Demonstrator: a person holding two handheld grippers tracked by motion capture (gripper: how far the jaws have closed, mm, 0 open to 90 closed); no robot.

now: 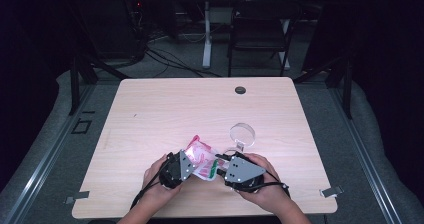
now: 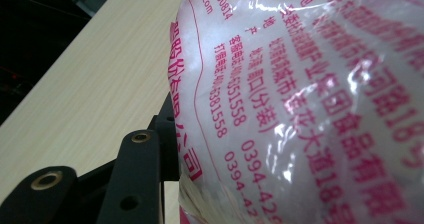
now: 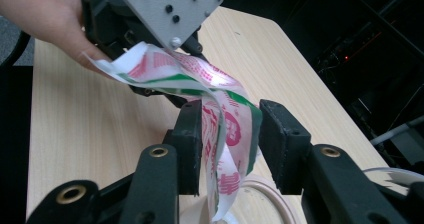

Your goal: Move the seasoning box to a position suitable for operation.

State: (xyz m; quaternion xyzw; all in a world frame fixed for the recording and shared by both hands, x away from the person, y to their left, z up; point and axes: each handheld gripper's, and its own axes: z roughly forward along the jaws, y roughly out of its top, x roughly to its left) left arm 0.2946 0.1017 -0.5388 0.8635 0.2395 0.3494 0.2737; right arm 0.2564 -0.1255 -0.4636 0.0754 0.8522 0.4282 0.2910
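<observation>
A white plastic bag (image 1: 202,158) printed in red and green hangs above the table's near edge between my two grippers. My left gripper (image 1: 193,158) is shut on it; in the left gripper view the bag (image 2: 310,99) presses against the black finger (image 2: 145,169) and hides the other one. In the right gripper view the bag's (image 3: 225,129) loose end dangles between the pads of my right gripper (image 3: 230,120), which stand apart around it without pinching it. Farther off, the left gripper (image 3: 172,70) holds the bag's other end.
A clear round dish (image 1: 242,134) sits on the wooden table (image 1: 150,109) just beyond the right gripper, and its rim (image 3: 272,200) lies under the jaws. A black grommet (image 1: 240,90) is near the far edge. A dark chair (image 1: 260,29) stands behind the table.
</observation>
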